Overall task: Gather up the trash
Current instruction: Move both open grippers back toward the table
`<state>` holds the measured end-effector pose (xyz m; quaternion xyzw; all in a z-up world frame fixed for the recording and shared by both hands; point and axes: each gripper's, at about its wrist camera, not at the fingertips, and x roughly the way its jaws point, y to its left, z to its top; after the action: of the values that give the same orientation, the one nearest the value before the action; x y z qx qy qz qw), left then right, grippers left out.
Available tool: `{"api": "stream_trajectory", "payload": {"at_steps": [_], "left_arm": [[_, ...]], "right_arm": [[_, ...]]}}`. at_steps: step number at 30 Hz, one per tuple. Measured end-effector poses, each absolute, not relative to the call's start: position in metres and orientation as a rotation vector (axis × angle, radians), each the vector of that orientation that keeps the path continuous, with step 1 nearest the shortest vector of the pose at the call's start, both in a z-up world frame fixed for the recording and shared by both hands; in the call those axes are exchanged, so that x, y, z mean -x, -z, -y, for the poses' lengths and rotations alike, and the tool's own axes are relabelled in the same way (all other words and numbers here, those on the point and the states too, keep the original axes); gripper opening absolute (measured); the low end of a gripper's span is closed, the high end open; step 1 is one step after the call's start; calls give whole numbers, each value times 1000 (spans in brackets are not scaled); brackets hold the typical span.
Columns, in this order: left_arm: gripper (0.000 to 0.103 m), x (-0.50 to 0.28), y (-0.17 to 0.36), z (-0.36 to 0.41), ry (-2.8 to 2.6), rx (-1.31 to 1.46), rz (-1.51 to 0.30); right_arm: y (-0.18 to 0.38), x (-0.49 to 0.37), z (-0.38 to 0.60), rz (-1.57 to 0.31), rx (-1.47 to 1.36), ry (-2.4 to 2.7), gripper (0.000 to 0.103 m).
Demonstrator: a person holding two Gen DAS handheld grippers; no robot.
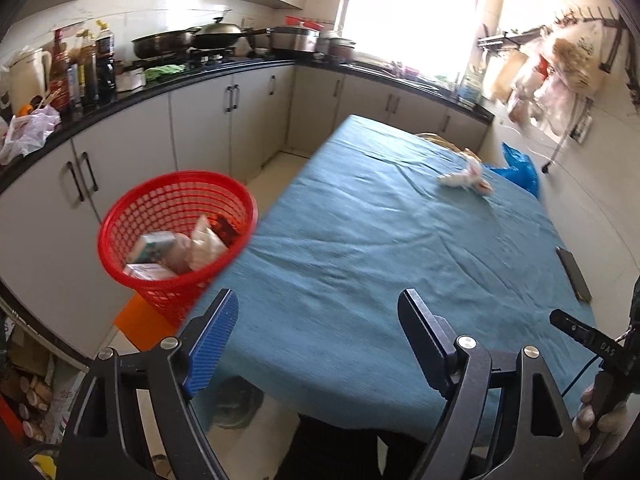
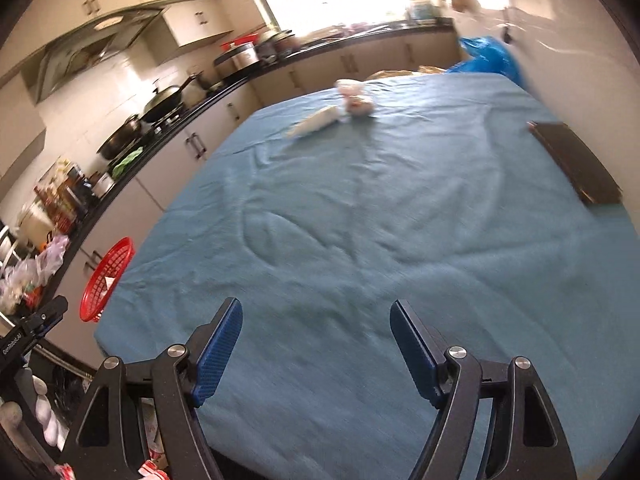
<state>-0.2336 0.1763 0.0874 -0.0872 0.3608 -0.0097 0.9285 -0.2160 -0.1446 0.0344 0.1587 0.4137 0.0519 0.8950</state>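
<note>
A red mesh basket [image 1: 176,236] stands beside the table's left edge and holds several cartons and wrappers; it also shows in the right wrist view [image 2: 105,280]. Crumpled white and pink trash [image 1: 466,179] lies on the far part of the blue tablecloth [image 1: 380,240]. In the right wrist view that trash is a white tube-like piece [image 2: 316,121] and crumpled pink-white wrappers [image 2: 356,98]. My left gripper [image 1: 320,340] is open and empty over the table's near left corner. My right gripper [image 2: 316,344] is open and empty over the near edge.
A dark flat phone-like object [image 2: 576,162] lies near the table's right edge, also in the left wrist view [image 1: 574,274]. A blue plastic bag [image 1: 518,170] hangs past the far right corner. Kitchen counter [image 1: 120,100] with pots and bottles runs along the left and back.
</note>
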Motion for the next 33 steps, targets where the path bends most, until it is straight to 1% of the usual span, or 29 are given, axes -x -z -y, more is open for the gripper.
{"api": "stream_trajectory", "payload": {"at_steps": [6,12,16,22,25,29,33], "left_arm": [[81,257,-86,-175,86,248,-749],[81,279,-89,-185,100,272,-734],[82,284,-89,-196,92,289,-714],[82,279,-77,-201,115,302,-731],[82,274,-72,-202,122,282,-732],[82,272,-77,-215,111,298,-698],[83,271,-79,-229,62,308,-702]], "right_arm": [[-40,261,172,-816,-309,-14,80],[-63,316,192,-729,-256,79,83],[-74,336,195,-691,-214,143,83],[-79,341,196,-704,-180,174,84],[-84,342,196,-675,-173,190,84],[-84,337,197,-576,-192,224,86],[-81,311,198,-596,-209,205,86]]}}
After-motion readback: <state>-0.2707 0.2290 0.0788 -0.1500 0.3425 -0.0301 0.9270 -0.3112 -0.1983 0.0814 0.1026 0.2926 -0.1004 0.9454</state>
